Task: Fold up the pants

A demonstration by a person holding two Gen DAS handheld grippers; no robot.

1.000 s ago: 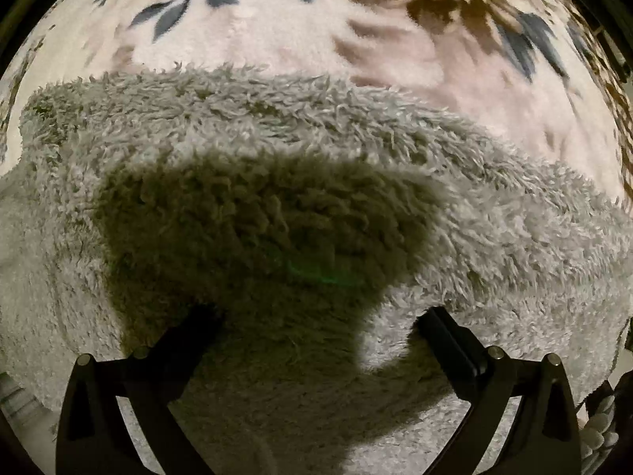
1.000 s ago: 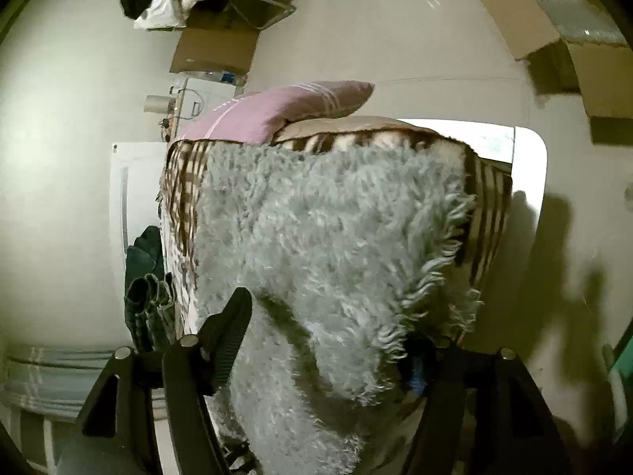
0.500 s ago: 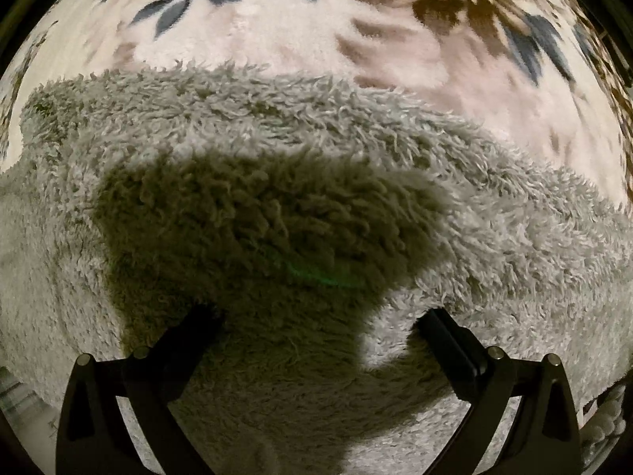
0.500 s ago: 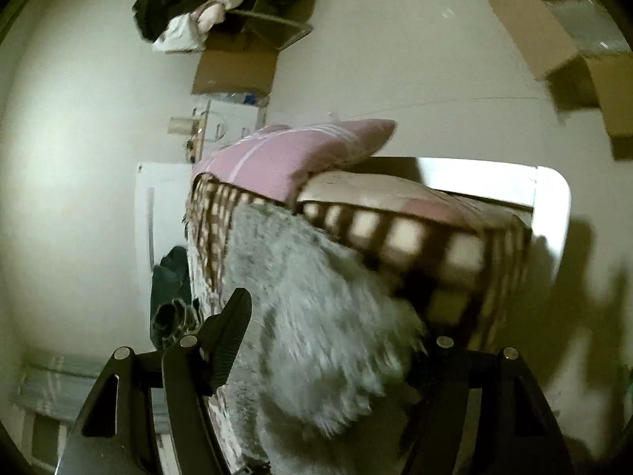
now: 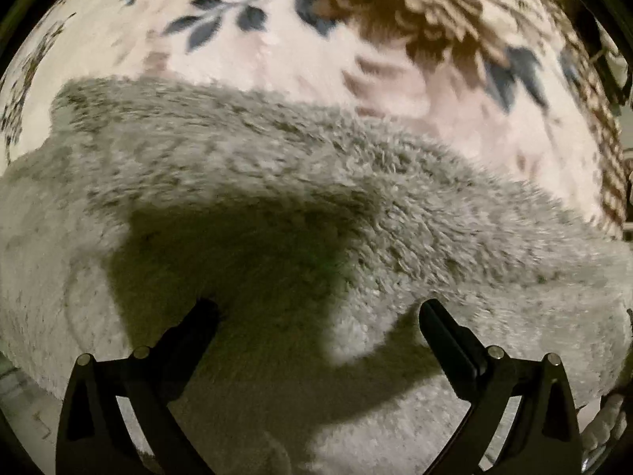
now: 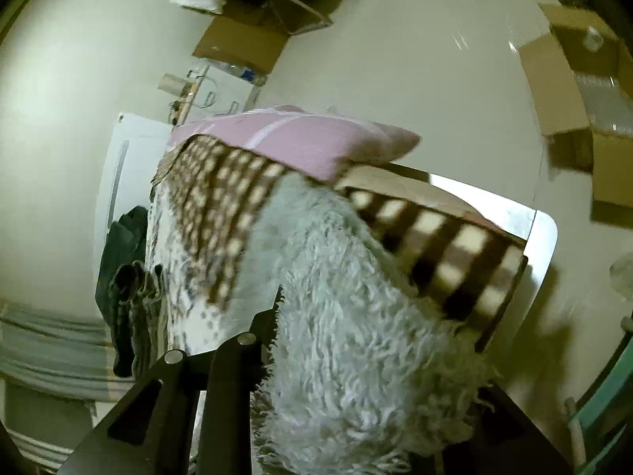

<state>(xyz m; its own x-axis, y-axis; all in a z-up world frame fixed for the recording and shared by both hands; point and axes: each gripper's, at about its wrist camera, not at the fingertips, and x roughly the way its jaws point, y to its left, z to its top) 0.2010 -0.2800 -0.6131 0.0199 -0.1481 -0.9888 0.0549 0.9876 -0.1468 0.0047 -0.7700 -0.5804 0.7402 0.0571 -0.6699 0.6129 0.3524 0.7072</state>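
a bed [image 6: 542, 237] fills the scene, covered by a flowered blanket [image 5: 277, 59] with a brown checked border, a pink pillow [image 6: 300, 138] at its far end against a pale wall [image 6: 415, 59]. across the blanket lie the pants [image 5: 316, 198], a thick, shaggy grey fleece garment spread wide over the cover, one end trailing off the side of the bed [image 6: 348, 316], likely drawn there so it can be carried over for the first fold. the pile is long and tufted, soft and bulky, and looks prone to slumping rather than holding a crease; no waistband or seam can be made out.

the right gripper [image 6: 376, 356] points down at a slant along the hanging end, its jaws closing with a thick bunch of fleece between them; the right finger is buried in the pile, so whether the pads already press cannot be told for certain, though the cloth appears gathered and caught. the left gripper [image 5: 316, 316] points straight down over the flat stretch of the pants, jaws wide apart and holding nothing, its shadow falling on the fleece, seemingly poised to pin or take a second hold. boxes [image 6: 573, 79] and clothes [image 6: 126, 285] stand around the bed.
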